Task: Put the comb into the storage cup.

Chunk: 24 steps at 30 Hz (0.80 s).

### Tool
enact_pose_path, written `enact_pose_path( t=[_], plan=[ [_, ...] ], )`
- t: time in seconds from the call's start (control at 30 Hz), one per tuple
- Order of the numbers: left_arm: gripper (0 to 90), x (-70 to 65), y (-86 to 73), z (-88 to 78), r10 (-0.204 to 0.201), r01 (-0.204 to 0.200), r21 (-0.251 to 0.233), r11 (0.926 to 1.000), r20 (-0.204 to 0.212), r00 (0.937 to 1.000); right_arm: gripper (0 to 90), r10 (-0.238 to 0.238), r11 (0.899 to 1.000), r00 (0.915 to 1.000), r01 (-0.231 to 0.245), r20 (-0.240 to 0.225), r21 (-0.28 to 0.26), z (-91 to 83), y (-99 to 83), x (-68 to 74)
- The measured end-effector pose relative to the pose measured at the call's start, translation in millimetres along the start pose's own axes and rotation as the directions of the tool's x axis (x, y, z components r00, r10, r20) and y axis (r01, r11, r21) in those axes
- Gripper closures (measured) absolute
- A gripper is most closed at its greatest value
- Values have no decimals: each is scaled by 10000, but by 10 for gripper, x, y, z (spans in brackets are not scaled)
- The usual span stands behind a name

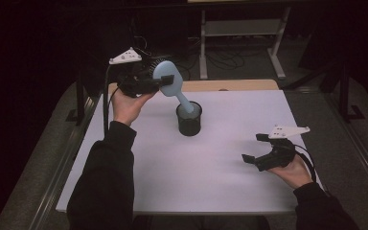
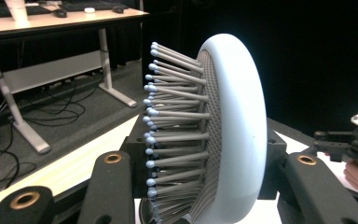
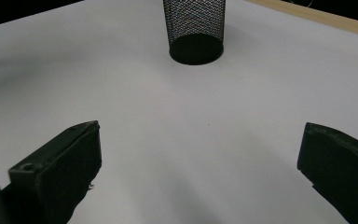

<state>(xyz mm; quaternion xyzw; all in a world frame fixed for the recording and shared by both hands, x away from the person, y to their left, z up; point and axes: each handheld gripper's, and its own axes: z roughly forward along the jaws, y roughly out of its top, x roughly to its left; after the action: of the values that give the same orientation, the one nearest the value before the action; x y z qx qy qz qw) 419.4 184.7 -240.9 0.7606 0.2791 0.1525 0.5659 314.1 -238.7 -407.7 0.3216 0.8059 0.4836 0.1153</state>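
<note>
The left gripper (image 1: 149, 81) is pinching the head of a pale blue hairbrush (image 1: 168, 84), its jaws pressing the head from both sides. The brush is slanting down from the jaws, and its handle is sitting inside the black mesh cup (image 1: 189, 120) just below and beyond them. Gripping the wide head rather than the thin handle probably leaves the handle free to slide in or out of the cup.

The right gripper (image 1: 255, 149) is hovering low over the white tabletop (image 1: 172, 182), its jaws spread wide with nothing between them, the cup well apart ahead of them. It is likely waiting clear of the work.

The left gripper view is showing the brush (image 2: 223, 135) edge-on, bristles (image 2: 172, 135) jutting sideways, a detail too small in the high view. The right gripper view is giving the cup's (image 3: 195, 28) mesh wall and solid base.
</note>
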Motion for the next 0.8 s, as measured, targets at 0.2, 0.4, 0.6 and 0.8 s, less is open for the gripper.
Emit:
enact_pose_path(
  t=[0.2, 0.4, 0.6, 0.8],
  plan=[
    [537, 36, -11, 13, -9, 9, 47, 10000, -96, 10000, 0, 104, 9998, 9999, -103, 65, -189, -74, -76, 9],
    [537, 84, -31, 44, -120, 122, 106, 9999, -201, 9997, 0, 170, 9993, 9996, -163, 205, -324, -148, -165, 15],
    [536, 94, -56, 113, -66, 76, 353, 9993, -284, 9996, 0, 310, 9988, 9992, -300, 266, -377, -199, -250, 9],
    [535, 107, -102, 180, -24, 44, 572, 9984, -339, 9994, 0, 397, 9985, 9988, -386, 298, -390, -243, -332, 21]
  ],
)
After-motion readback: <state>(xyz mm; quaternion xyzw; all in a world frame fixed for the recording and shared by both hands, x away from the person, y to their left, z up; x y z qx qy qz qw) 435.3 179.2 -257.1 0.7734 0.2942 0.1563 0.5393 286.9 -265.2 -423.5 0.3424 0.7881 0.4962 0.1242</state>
